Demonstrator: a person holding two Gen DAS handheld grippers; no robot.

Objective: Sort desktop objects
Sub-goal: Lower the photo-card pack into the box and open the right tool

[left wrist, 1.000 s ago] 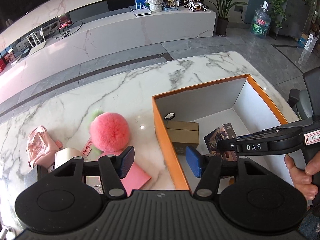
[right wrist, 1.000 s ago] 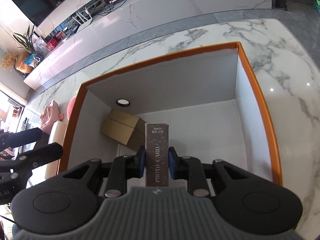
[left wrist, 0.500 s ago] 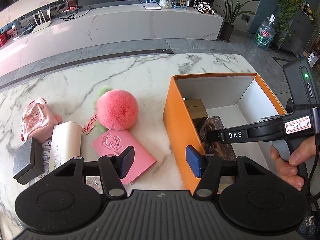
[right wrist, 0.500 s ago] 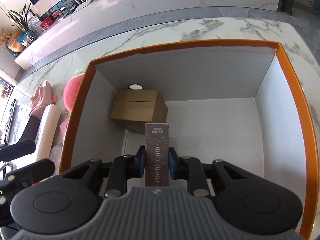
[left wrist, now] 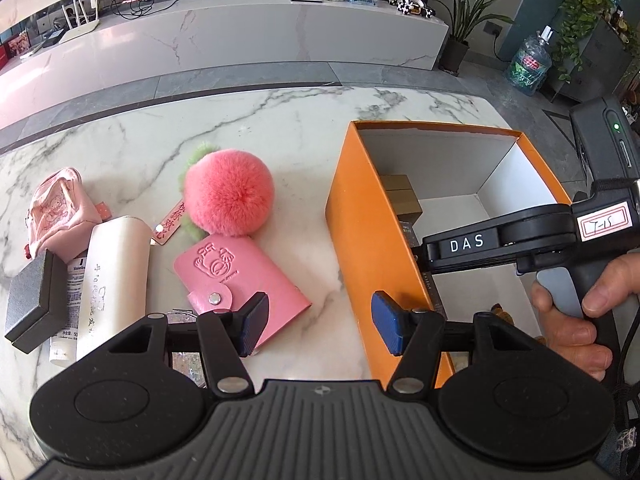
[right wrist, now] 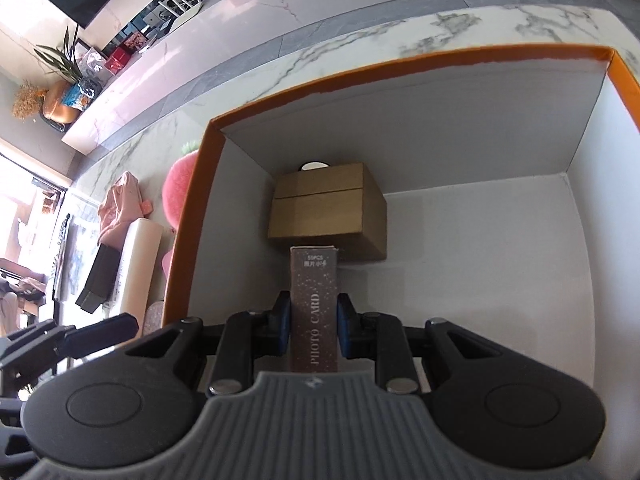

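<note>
A white marble table with grey veining (left wrist: pixel 248 128) carries an open orange cardboard box with white inner walls (left wrist: pixel 368 232) at its right side. To the box's left lie a fluffy pink pompom with a green tuft (left wrist: pixel 230 192), a pink embossed card wallet with a snap flap (left wrist: pixel 236 276), a cream cylindrical pouch (left wrist: pixel 114 276) and a pale pink fabric bag (left wrist: pixel 60 212). A dark grey square box (left wrist: pixel 34 304) rests near the left edge, partly over a white tube with blue print (left wrist: pixel 68 320).

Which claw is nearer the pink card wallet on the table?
Left. The left claw hangs open right by the pink card wallet; the right claw is over the orange box, clamping the photo card box.
</note>
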